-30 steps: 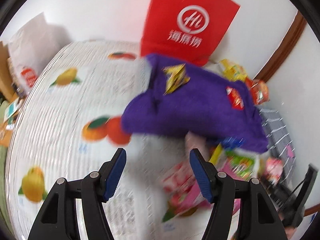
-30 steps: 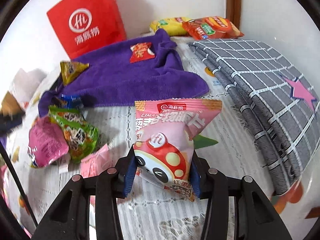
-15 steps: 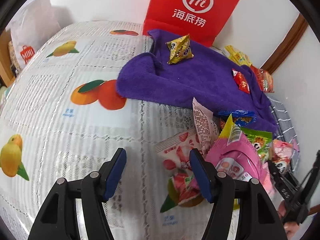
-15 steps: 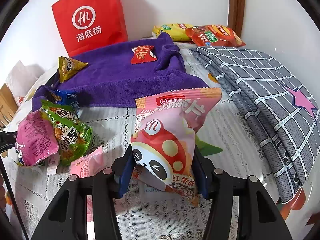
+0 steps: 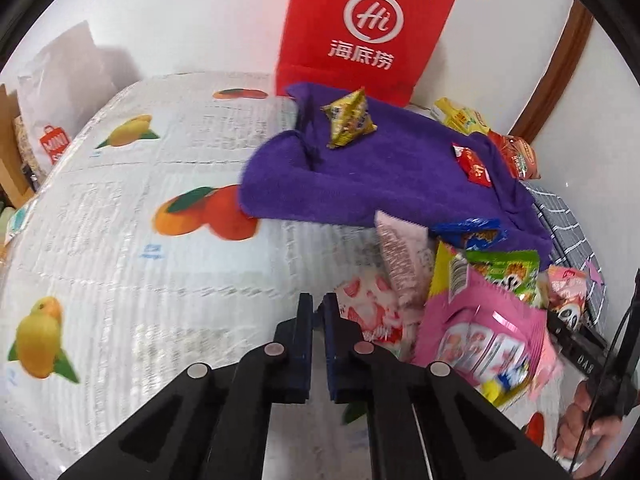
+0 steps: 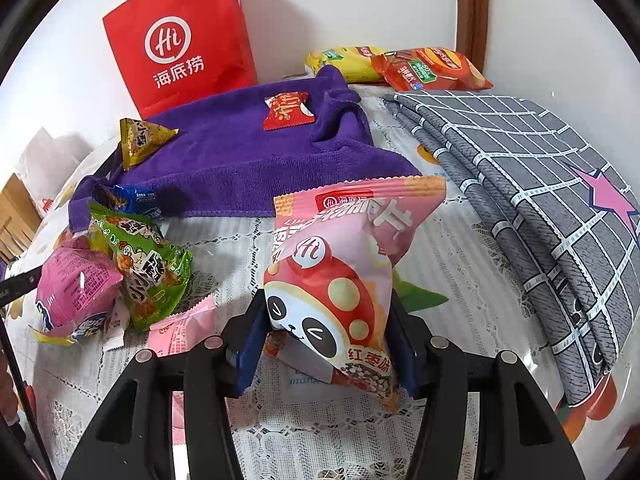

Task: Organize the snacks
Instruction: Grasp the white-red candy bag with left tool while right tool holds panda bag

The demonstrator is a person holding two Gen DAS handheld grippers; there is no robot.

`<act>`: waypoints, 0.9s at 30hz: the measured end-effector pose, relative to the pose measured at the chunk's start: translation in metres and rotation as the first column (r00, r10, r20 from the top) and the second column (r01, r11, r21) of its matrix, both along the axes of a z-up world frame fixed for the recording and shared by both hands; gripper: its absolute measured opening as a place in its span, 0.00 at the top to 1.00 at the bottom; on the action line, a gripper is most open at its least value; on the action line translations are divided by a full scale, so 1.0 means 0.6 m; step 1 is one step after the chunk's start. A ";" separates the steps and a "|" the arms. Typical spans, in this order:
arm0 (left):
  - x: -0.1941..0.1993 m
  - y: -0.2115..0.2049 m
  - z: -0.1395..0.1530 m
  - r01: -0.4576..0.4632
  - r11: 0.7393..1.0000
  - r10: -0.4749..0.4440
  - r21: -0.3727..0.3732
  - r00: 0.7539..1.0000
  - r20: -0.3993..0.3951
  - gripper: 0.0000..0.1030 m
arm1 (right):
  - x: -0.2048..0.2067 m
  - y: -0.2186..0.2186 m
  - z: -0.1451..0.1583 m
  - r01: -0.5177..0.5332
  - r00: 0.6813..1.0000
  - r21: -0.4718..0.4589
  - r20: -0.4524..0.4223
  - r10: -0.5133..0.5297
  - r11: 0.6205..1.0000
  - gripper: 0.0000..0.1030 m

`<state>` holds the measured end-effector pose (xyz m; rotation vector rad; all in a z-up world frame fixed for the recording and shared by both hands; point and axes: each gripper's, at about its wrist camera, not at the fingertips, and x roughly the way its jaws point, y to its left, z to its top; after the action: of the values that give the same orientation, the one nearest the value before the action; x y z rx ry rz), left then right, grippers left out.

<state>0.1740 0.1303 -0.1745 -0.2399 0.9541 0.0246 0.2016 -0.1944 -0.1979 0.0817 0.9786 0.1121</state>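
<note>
Pink panda bag point(image 6: 332, 280) sits between the right gripper point(image 6: 326, 344) jaws, which have just been opening – it could slip onto the surface point(image 6: 460, 280). Left gripper point(image 5: 317, 312) jaws just snapped together on nothing – missing the strawberry pack point(image 5: 366, 312) beside them.

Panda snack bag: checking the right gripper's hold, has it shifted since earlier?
No. The panda snack bag sits between the right gripper as before, below the purple towel.

Bag, towel and folded cloth on a fruit-print table

A red paper bag point(image 6: 180, 36) stands against the white wall behind a rumpled purple towel point(image 6: 244, 160); a folded grey grid-pattern cloth with a pink star point(image 6: 532, 184) lies right, on the lace-covered, fruit-print table point(image 5: 120, 248).
</note>
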 end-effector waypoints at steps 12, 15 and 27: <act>-0.044 0.093 -0.008 -0.101 0.995 0.101 -0.010 0.994 -0.046 0.87 | 0.001 0.001 0.001 -0.003 1.000 -0.005 -0.007 0.003 1.000 0.44; -0.041 0.083 0.008 -0.092 0.996 0.092 -0.008 0.996 -0.008 0.55 | 0.001 0.001 0.001 -0.002 1.000 -0.004 -0.008 0.002 1.000 0.44; 0.019 0.014 0.001 0.028 0.999 -0.027 0.035 0.999 -0.044 0.31 | 0.001 0.004 0.000 -0.003 1.000 -0.006 -0.009 0.003 1.000 0.42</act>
<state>0.1853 0.1387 -0.1738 -0.1944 0.9994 0.0217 0.2020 -0.1922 -0.1977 0.0751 0.9877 0.1110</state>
